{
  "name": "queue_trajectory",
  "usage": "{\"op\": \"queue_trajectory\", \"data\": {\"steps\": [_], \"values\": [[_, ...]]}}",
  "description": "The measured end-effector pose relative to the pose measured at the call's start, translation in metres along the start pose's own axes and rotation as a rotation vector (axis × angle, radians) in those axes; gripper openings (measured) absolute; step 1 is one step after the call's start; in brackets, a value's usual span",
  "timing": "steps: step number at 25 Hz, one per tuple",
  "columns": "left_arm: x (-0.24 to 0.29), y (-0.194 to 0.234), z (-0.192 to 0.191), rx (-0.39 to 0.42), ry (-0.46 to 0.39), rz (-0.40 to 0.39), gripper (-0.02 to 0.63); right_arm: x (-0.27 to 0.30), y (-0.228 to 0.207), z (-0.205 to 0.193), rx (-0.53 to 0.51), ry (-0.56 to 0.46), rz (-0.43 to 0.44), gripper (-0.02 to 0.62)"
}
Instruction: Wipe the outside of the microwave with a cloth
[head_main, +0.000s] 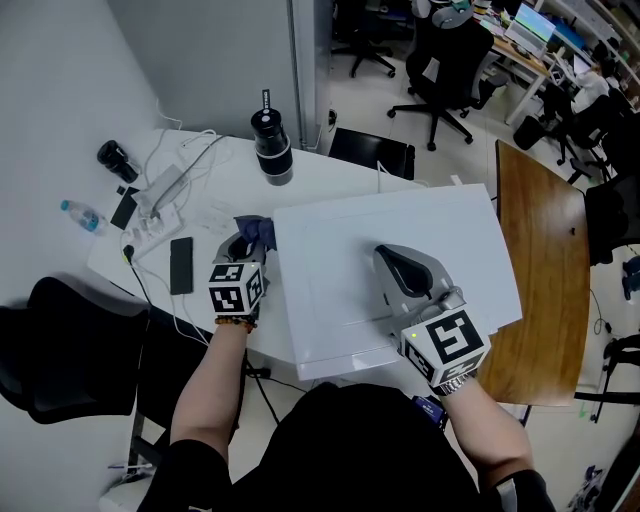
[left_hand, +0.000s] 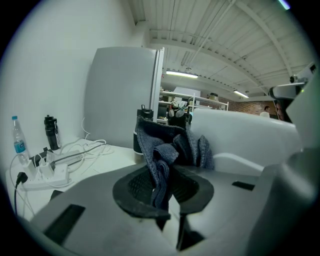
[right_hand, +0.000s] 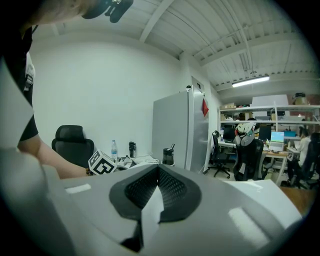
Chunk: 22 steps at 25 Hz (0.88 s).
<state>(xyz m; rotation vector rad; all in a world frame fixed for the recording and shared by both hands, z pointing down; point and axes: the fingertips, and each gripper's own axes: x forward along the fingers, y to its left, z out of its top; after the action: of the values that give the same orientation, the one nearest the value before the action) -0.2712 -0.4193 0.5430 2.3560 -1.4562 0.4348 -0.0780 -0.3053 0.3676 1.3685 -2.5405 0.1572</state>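
We worked in an open office with a white wall (right_hand: 90, 90), a tall grey panel (head_main: 200, 60), a pale floor (head_main: 470, 150), a white table (head_main: 320, 172) near a wooden table (head_main: 540, 260), black swivel chairs (head_main: 440, 60) and strip lights (left_hand: 182, 74) under the beamed ceiling (left_hand: 215, 30).

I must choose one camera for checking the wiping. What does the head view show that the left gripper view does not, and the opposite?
Only the head view: the whole white top of the microwave, the wooden table. Only the left gripper view: the left gripper shut on a fold of the blue cloth, the ceiling light. Both: the cloth, the water bottle, the black tumbler.
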Motion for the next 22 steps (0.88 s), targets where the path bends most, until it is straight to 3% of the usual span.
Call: {"op": "queue_trajectory", "data": {"steps": [6,13,18,22], "values": [[-0.023,0.006,0.027,0.009,-0.058,0.009,0.063,0.006,0.011,0.003,-0.006,0.003,0.051,0.008],[-0.066,-0.002,0.064,0.029,-0.147,-0.011,0.064,0.014,0.038,0.010,-0.026,-0.009,0.159,0.080],[-0.103,-0.025,0.095,0.072,-0.225,-0.102,0.064,0.022,0.059,0.018,-0.066,-0.015,0.243,0.138],[-0.135,-0.054,0.117,0.075,-0.291,-0.255,0.064,0.023,0.073,0.028,-0.101,-0.028,0.323,0.178]]}}
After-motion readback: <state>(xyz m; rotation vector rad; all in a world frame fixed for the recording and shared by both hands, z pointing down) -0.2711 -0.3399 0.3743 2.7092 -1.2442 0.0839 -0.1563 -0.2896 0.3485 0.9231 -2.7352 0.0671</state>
